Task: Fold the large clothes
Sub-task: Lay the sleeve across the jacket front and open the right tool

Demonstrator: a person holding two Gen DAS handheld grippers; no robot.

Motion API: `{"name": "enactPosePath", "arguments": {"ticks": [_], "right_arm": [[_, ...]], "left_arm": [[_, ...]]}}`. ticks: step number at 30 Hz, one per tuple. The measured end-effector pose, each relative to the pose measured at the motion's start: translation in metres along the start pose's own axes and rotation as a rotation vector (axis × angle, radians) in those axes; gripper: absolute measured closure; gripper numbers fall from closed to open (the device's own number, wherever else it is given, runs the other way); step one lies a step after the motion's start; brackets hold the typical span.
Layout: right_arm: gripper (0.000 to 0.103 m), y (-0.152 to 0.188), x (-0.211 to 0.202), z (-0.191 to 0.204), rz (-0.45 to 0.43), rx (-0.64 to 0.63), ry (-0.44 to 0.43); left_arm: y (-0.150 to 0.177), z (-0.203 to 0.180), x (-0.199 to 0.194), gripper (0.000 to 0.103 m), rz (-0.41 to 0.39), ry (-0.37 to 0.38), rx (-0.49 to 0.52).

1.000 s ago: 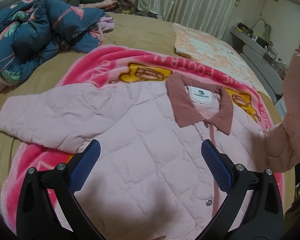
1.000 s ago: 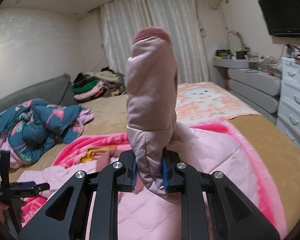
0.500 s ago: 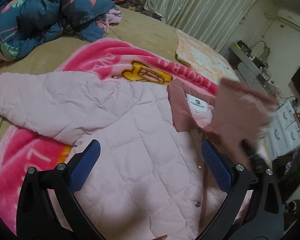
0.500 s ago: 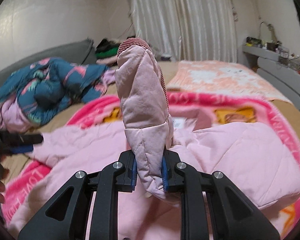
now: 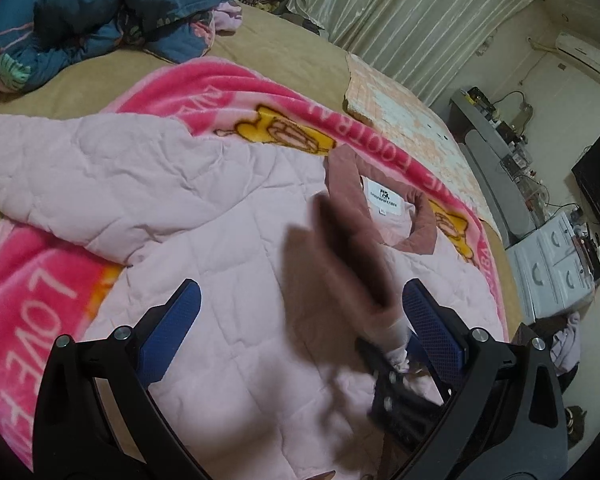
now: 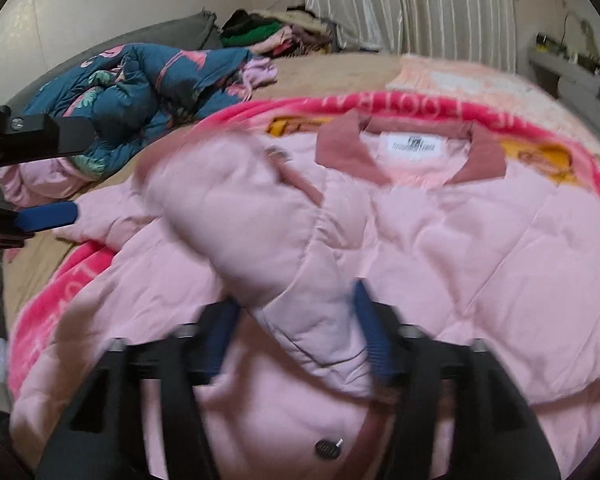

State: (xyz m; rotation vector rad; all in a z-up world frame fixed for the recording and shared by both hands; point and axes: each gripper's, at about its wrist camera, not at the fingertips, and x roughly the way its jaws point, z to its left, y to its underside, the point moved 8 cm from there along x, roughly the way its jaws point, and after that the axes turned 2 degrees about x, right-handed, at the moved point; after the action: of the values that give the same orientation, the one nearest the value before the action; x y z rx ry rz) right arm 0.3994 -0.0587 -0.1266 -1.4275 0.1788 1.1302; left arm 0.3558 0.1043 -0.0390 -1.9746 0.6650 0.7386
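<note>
A pale pink quilted jacket (image 5: 204, 264) with a dusty-rose collar (image 5: 342, 184) lies front up on a pink blanket (image 5: 48, 280) on the bed. One sleeve (image 5: 60, 176) lies spread out to the left. My left gripper (image 5: 298, 320) is open and empty above the jacket's chest. My right gripper (image 6: 296, 320) has its jaws apart; the other sleeve (image 6: 252, 224) lies blurred across the jacket's front between them. The right gripper also shows blurred in the left wrist view (image 5: 392, 364). The jacket fills the right wrist view (image 6: 480, 248).
A dark blue floral quilt (image 5: 92, 12) is bunched at the bed's far left. A peach mat (image 5: 404, 112) lies beyond the blanket. Piled clothes (image 6: 268, 34) sit by the curtains. White drawers (image 5: 556, 268) and a shelf stand right of the bed.
My right gripper swung the held sleeve down and left over the jacket's front, and its jaws have opened. My left gripper moved closer over the chest and stayed open.
</note>
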Motion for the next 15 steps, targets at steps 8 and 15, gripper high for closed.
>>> {"name": "enactPosePath", "arguments": {"ticks": [8, 15], "right_arm": [[0.012, 0.02, -0.077, -0.044, -0.053, 0.127, 0.002], [0.012, 0.039, -0.132, -0.12, -0.107, 0.248, 0.14]], "left_arm": [[0.034, -0.006, 0.032, 0.008, 0.115, 0.072, -0.028], [0.067, -0.016, 0.079, 0.009, 0.235, 0.113, -0.091]]}}
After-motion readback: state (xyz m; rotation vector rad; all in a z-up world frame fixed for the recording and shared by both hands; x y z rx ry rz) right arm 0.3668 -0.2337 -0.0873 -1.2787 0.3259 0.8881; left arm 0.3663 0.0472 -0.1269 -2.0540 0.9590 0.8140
